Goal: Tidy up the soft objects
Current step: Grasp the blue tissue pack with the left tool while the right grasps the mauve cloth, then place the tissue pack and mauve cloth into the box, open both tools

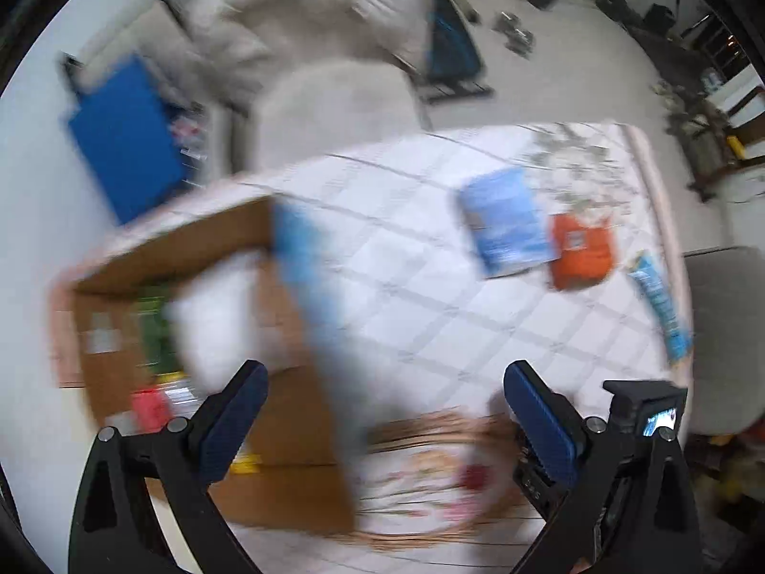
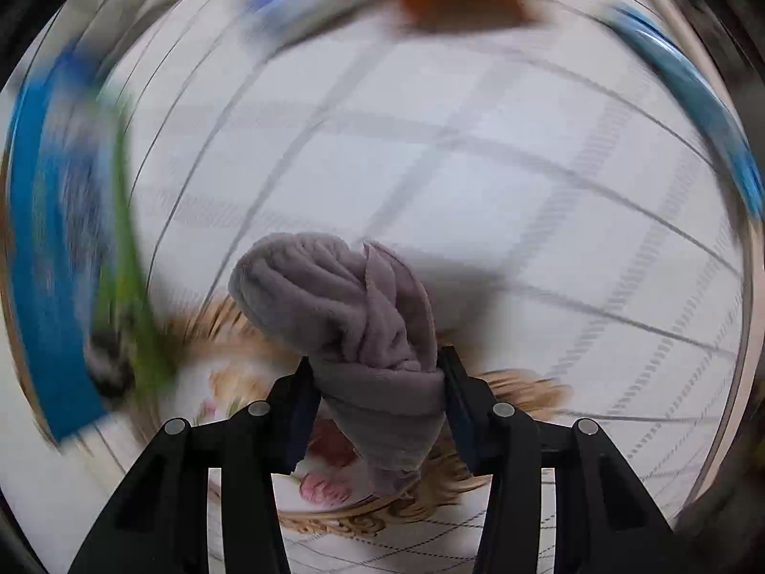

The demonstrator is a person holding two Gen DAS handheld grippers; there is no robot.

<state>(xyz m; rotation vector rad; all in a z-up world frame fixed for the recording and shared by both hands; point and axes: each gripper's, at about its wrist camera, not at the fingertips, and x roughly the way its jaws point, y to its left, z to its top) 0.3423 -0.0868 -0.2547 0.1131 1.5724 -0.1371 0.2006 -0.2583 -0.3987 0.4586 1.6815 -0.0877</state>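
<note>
My right gripper (image 2: pixel 377 382) is shut on a bunched grey-mauve fleece cloth (image 2: pixel 344 296) and holds it above the white checked bedcover (image 2: pixel 478 167), over a round gold-rimmed floral basket (image 2: pixel 334 521). My left gripper (image 1: pixel 382 382) is open and empty above the bed. Just beyond it a blurred light-blue and white soft thing (image 1: pixel 306 277) hangs over the open cardboard box (image 1: pixel 201 248). The floral basket (image 1: pixel 430 478) also shows between its fingers. The right gripper's body (image 1: pixel 636 430) shows at the lower right of the left wrist view.
On the bed lie a light-blue packet (image 1: pixel 507 220), an orange pouch (image 1: pixel 581 248) and a blue tube (image 1: pixel 662 301). The box holds green and red items (image 1: pixel 153 330). A beige sofa (image 1: pixel 330 105), a blue panel (image 1: pixel 124 138) and gym gear on the floor lie beyond.
</note>
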